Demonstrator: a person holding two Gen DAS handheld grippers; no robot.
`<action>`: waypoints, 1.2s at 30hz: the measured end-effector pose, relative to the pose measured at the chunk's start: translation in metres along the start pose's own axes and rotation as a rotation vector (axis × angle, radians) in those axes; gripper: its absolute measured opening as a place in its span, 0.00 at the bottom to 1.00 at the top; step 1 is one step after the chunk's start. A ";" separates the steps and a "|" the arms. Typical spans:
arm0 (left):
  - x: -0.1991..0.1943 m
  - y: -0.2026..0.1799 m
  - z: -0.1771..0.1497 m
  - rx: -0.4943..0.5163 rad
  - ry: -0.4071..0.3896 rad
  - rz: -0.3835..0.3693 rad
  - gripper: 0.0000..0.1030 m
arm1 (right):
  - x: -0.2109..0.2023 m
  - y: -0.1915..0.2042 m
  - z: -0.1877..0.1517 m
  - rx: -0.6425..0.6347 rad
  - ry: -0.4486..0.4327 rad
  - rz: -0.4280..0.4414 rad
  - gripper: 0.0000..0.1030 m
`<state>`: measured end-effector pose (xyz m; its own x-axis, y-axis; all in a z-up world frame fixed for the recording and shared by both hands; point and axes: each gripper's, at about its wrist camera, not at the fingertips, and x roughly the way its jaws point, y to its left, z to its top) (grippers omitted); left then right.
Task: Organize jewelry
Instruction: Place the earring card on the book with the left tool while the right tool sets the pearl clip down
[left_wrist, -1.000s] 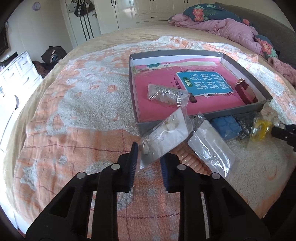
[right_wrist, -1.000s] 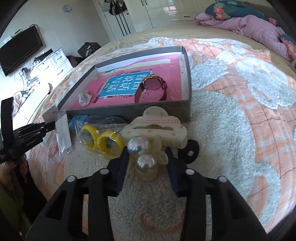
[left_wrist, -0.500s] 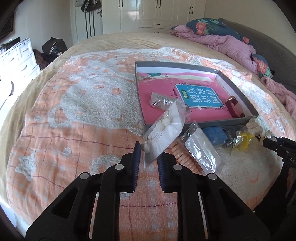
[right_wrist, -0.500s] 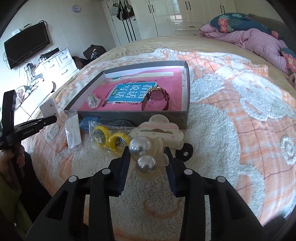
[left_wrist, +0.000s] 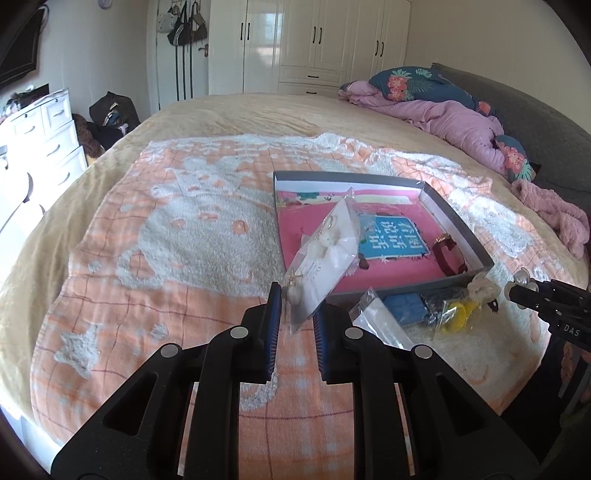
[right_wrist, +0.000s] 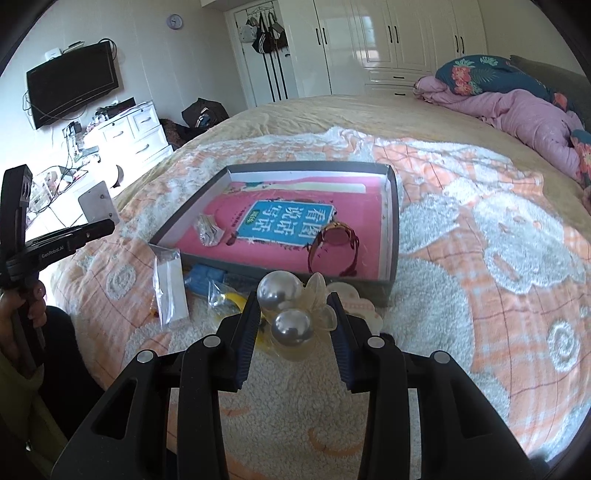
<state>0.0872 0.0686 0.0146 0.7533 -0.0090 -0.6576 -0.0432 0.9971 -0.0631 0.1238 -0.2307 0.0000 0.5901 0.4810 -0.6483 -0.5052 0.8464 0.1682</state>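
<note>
My left gripper (left_wrist: 297, 310) is shut on the lower corner of a clear bag of white flower earrings (left_wrist: 328, 254), held in the air in front of the grey box (left_wrist: 458, 225). The box lies on the blanket and holds a pink book, a red-strapped watch (left_wrist: 448, 254) and a small bagged trinket (right_wrist: 208, 229). My right gripper (right_wrist: 293, 314) is shut on a pearl hair clip (right_wrist: 284, 295) with two large silver pearls, raised just short of the box's near wall (right_wrist: 391, 284). In the left wrist view the right gripper (left_wrist: 517, 288) comes in from the right.
Before the box lie a clear flat bag (right_wrist: 170, 284), a blue piece (right_wrist: 205, 277), bagged yellow rings (left_wrist: 458, 314) and a cream cloud-shaped clip (right_wrist: 354, 299). A pink duvet (left_wrist: 443, 114) is heaped at the far right. White drawers (right_wrist: 136, 133) stand left of the bed.
Both grippers have risen and pulled back from the bed. The earring bag now hangs higher in front of the box, and the pearl clip sits higher above the blanket.
</note>
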 end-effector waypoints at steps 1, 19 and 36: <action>-0.001 0.000 0.003 -0.001 -0.005 -0.001 0.10 | 0.000 0.001 0.003 -0.005 -0.003 0.004 0.34; 0.032 -0.027 0.047 0.037 -0.019 -0.072 0.09 | 0.017 0.016 0.048 -0.044 -0.047 0.020 0.34; 0.080 -0.069 0.063 0.130 0.053 -0.159 0.09 | 0.034 -0.023 0.072 0.003 -0.062 -0.083 0.34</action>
<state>0.1923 0.0034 0.0136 0.7082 -0.1674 -0.6859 0.1611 0.9842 -0.0738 0.2014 -0.2172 0.0277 0.6678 0.4221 -0.6131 -0.4513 0.8846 0.1175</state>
